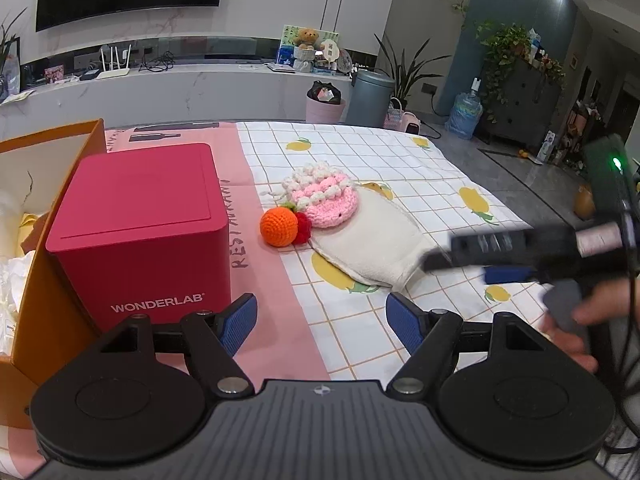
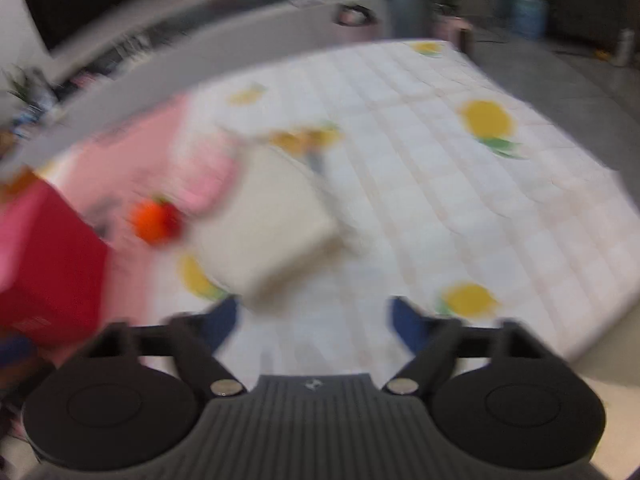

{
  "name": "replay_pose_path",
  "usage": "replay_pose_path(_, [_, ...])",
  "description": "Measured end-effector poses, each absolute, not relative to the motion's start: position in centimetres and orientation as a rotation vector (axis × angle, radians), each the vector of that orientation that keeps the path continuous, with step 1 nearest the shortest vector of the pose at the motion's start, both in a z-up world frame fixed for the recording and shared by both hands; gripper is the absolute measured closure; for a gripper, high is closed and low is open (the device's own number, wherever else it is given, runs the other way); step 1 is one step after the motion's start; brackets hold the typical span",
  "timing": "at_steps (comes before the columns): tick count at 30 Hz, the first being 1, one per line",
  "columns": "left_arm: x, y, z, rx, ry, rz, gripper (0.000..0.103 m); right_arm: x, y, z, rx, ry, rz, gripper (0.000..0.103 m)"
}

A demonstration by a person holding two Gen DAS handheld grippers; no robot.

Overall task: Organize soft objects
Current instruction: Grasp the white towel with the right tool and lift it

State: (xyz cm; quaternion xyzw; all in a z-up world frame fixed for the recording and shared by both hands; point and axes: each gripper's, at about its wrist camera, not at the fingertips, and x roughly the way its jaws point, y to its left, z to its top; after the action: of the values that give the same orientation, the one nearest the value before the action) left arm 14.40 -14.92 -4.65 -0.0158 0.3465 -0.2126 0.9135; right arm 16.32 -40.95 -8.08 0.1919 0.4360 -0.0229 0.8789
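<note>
A cream cloth mitt point(image 1: 372, 236) lies on the checked tablecloth point(image 1: 400, 152). A pink and white crochet piece point(image 1: 324, 196) rests on its far end. An orange crochet ball point(image 1: 279, 226) with a red crochet piece point(image 1: 304, 228) sits beside it. My left gripper point(image 1: 322, 326) is open and empty, near the table's front. My right gripper point(image 1: 452, 258) comes in from the right, close to the mitt's near end. In the blurred right wrist view my right gripper point(image 2: 312, 320) is open and empty, with the mitt point(image 2: 276, 232) and orange ball point(image 2: 150, 220) just ahead.
A red WONDERLAB box point(image 1: 140, 232) stands on the pink cloth at left. An orange open box point(image 1: 52, 280) with paper inside is behind it at the far left. The table's right edge drops to a grey floor point(image 1: 520, 168).
</note>
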Motion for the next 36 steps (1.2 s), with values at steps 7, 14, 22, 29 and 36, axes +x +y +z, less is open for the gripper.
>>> replay_pose_path(7, [15.2, -14.6, -5.3, -0.056, 0.744, -0.431, 0.017, 19.1, -43.6, -11.8, 0.797, 0.909, -0.122, 0.063])
replay_pose_path(14, [15.4, -14.8, -5.9, -0.057, 0.764, -0.434, 0.017, 19.1, -44.4, -12.7, 0.920, 0.877, -0.111, 0.100])
replay_pose_path(22, [15.0, -15.0, -5.4, -0.049, 0.751, -0.441, 0.017, 17.1, -42.9, -9.0, 0.698, 0.910, 0.015, 0.102])
replay_pose_path(29, [15.0, -14.9, -5.1, -0.052, 0.753, -0.444, 0.017, 14.2, -43.1, -7.2, 0.292, 1.156, -0.002, 0.062])
replay_pose_path(36, [14.9, -14.4, -4.4, -0.045, 0.727, -0.450, 0.017, 15.3, -40.8, -5.9, -0.093, 1.022, 0.223, 0.003])
